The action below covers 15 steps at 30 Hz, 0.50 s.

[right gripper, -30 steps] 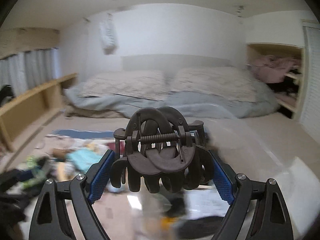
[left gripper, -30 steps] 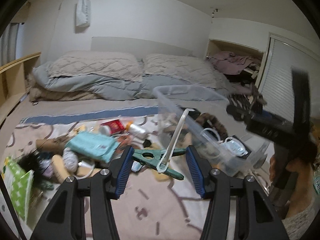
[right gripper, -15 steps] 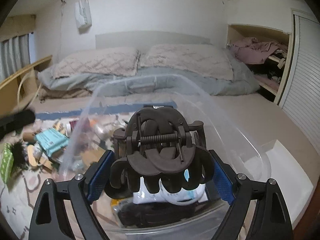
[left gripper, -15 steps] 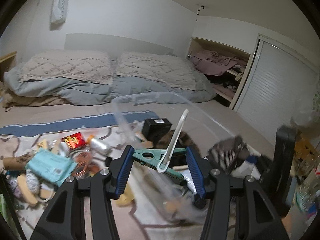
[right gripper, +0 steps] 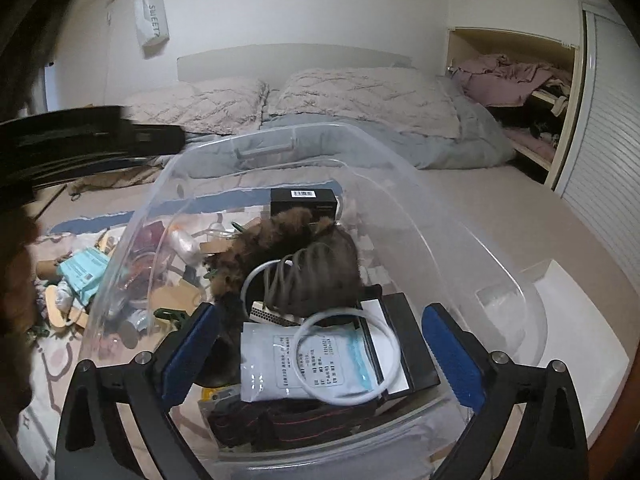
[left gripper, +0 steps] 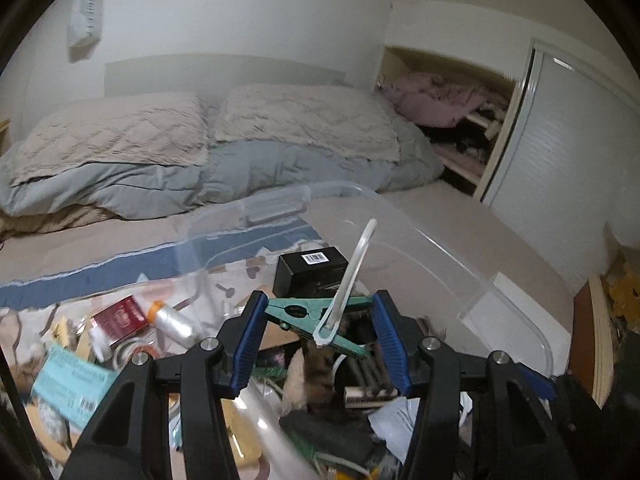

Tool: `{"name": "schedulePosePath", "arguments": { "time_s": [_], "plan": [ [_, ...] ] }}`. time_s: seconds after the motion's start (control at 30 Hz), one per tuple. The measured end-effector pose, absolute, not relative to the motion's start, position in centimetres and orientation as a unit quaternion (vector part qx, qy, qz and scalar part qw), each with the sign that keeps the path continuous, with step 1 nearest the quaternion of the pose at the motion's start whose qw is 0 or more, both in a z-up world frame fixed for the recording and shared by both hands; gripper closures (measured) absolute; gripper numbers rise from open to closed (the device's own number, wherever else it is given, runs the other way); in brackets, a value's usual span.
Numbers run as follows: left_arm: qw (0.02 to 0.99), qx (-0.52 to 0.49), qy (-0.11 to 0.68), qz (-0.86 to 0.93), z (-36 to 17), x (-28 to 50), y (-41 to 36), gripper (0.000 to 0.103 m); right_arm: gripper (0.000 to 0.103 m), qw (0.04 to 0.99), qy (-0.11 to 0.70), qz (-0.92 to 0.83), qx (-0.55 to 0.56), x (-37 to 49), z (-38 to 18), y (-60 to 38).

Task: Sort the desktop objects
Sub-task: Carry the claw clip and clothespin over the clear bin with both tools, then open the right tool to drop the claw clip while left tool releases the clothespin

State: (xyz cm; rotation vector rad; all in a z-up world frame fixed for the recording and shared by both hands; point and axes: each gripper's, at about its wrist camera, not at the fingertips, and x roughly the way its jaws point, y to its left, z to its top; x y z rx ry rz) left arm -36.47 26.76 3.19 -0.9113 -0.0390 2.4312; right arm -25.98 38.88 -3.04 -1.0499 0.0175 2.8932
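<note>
My left gripper (left gripper: pixel 320 332) is shut on a green clothes peg (left gripper: pixel 316 318) with a white loop (left gripper: pixel 352 276) hooked through it, held over the clear plastic bin (left gripper: pixel 460 276). My right gripper (right gripper: pixel 316 352) is open and empty just above the same bin (right gripper: pixel 500 292). The dark hair claw (right gripper: pixel 320 276) lies blurred inside the bin, on a mask packet (right gripper: pixel 292 364), a white ring (right gripper: pixel 348 356), a black box (right gripper: pixel 304 200) and a brown furry item (right gripper: pixel 272 240).
Loose items lie on the patterned mat left of the bin: a teal packet (left gripper: pixel 76 384), a red box (left gripper: pixel 120 316), a thread spool (left gripper: pixel 172 320). A bed with pillows (left gripper: pixel 200 148) lies behind. A closet (left gripper: pixel 460 120) stands at the right.
My right gripper opened and the hair claw dropped into the bin. My left gripper carried the peg to the right, over the bin.
</note>
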Motion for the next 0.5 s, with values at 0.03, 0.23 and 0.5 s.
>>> {"name": "schedulePosePath", "arguments": {
  "time_s": [0.03,0.23,0.5],
  "plan": [
    [0.279,-0.347,-0.012,0.895,2.9,-37.3,27.3,0.050,0.002,0.030,0.008,0.940,-0.339,-25.9,-3.0,39.0],
    [0.263,-0.377,0.009,0.888,2.0,-40.8,29.5,0.050,0.002,0.020,0.016,0.946,-0.323,-25.4,-2.4,39.3],
    [0.242,-0.393,0.035,0.886,1.1,-43.6,31.1,0.049,0.002,0.002,0.033,0.947,-0.319,-25.6,-2.5,39.5]
  ]
}}
